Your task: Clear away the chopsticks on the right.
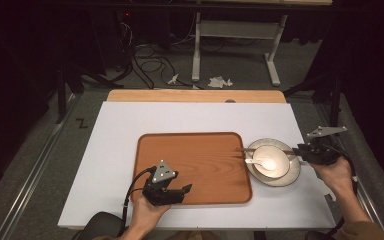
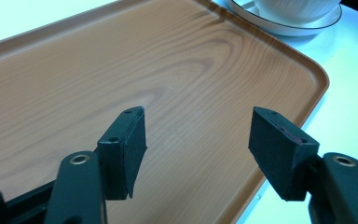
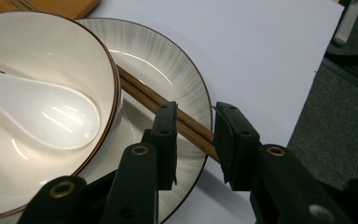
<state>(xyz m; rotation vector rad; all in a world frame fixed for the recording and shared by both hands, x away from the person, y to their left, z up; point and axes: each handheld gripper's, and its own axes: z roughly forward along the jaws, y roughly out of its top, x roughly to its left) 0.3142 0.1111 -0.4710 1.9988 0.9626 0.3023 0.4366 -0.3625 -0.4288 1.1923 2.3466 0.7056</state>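
the right gripper (image 3: 193,135) brackets, jaws narrow, the chopsticks (image 3: 168,112) lying on the plate (image 3: 168,60) behind the bowl (image 3: 42,56), where they could roll apart; the left gripper (image 2: 196,140) gapes over the tray (image 2: 98,70).

no readable text, label, brand or number on anything; just a black z-shaped mark (image 1: 81,123) on the grey floor (image 1: 40,150)

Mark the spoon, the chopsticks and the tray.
spoon (image 3: 65,116): right gripper view, on its scoop inside the bowl.
chopsticks (image 3: 142,93): right gripper view, mid-length, lying on the plate rim.
tray (image 1: 200,157): high view, middle of its bare wooden floor.
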